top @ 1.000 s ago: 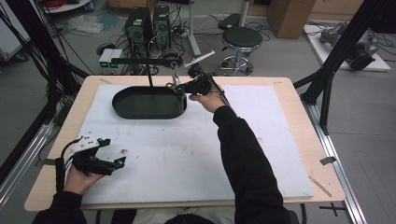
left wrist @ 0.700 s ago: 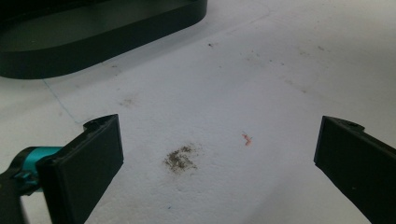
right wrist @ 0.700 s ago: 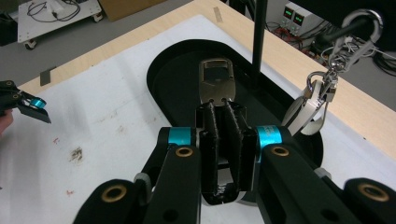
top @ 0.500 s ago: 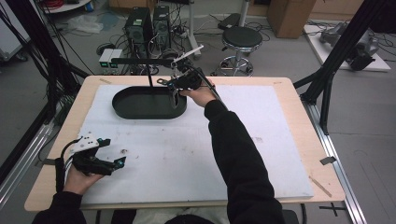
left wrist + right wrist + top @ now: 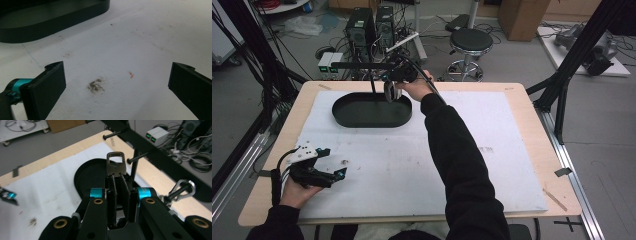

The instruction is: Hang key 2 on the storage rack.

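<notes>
Jaws of the left hand-held gripper (image 5: 323, 169) stand apart over the near-left white tabletop (image 5: 492, 165). Farther right, above the black oval tray (image 5: 362, 119), the right hand-held gripper (image 5: 117, 176) is clamped on a small metal buckle (image 5: 115, 164).

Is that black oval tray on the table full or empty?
Empty, as far as shown: the black oval tray has a bare dark floor in the high view, though the right gripper hides part of its far end.

Metal key tag (image 5: 115, 164) stands upright above the black tray (image 5: 85, 178).
</notes>
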A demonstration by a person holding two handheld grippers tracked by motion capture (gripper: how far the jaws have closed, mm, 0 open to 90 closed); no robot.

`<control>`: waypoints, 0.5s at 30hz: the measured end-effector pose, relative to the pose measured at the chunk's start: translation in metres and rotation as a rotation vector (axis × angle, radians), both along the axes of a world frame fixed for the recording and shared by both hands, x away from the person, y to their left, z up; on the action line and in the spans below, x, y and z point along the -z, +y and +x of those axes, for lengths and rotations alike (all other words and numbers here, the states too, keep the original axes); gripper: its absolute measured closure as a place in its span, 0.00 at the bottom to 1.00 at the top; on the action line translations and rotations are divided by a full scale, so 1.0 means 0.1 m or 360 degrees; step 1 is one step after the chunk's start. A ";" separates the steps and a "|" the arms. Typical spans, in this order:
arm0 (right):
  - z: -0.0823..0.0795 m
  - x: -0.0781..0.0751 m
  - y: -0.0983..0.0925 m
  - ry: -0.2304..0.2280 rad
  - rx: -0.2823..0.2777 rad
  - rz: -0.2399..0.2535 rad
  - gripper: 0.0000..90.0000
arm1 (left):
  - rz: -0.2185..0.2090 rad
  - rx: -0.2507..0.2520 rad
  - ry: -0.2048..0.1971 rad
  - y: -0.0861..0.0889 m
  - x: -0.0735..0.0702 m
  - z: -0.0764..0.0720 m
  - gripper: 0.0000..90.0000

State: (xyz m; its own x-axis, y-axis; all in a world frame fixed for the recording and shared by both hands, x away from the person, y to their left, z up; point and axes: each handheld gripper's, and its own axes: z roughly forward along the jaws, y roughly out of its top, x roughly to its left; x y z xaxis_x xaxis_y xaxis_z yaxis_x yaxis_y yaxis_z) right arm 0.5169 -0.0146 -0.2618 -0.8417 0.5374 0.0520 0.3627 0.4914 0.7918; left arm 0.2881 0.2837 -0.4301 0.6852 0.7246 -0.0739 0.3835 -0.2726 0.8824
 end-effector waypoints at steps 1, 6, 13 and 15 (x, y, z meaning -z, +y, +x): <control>0.00 0.00 0.00 0.0000 0.0000 0.0000 0.93 | 0.0000 0.0000 0.0000 0.00 0.00 0.00 0.02; 0.07 0.03 0.11 -0.0047 0.0088 -0.0052 0.93 | 0.0006 0.0007 0.0009 0.01 0.01 0.00 0.02; 0.09 0.16 0.21 -0.0086 0.0190 -0.0195 0.93 | 0.0004 0.0005 0.0009 0.01 0.01 0.00 0.02; 0.09 0.18 0.24 -0.0107 0.0204 -0.0214 0.93 | 0.0017 0.0017 0.0012 0.00 0.01 0.00 0.02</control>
